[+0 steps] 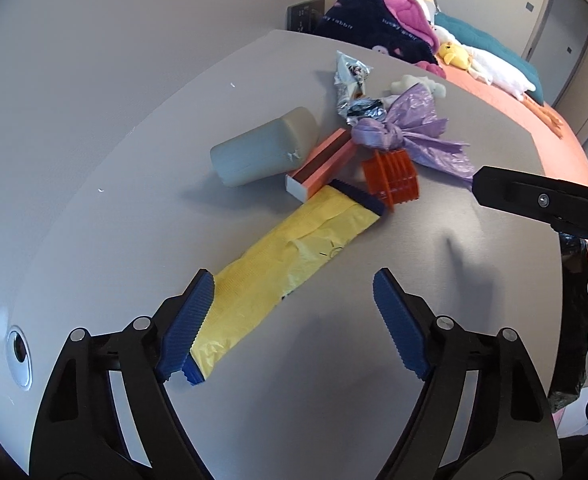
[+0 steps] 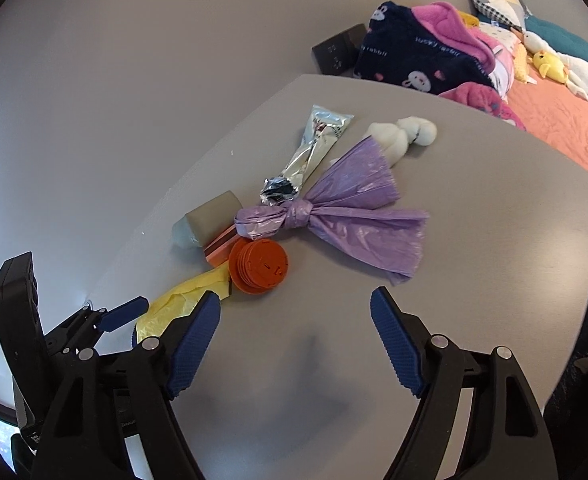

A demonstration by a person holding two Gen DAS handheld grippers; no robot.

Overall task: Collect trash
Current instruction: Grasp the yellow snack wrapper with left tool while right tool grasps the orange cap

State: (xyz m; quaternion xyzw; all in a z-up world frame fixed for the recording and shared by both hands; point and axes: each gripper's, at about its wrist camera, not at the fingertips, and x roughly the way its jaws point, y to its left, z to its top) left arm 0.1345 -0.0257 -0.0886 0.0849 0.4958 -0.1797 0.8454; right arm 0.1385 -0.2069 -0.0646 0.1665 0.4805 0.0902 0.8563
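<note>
I'm looking at a grey tabletop (image 1: 133, 160), trash clustered toward its far side. Lying on it: a long yellow wrapper (image 1: 285, 264), a grey-green block (image 1: 261, 148) on its side, a pink box (image 1: 320, 164) touching the block, an orange ribbed spool (image 2: 259, 266) just beside the box, a knotted purple bag (image 2: 334, 216), a crumpled foil pouch (image 2: 314, 148) and a white soft lump (image 2: 402, 132) at the far edge.
</note>
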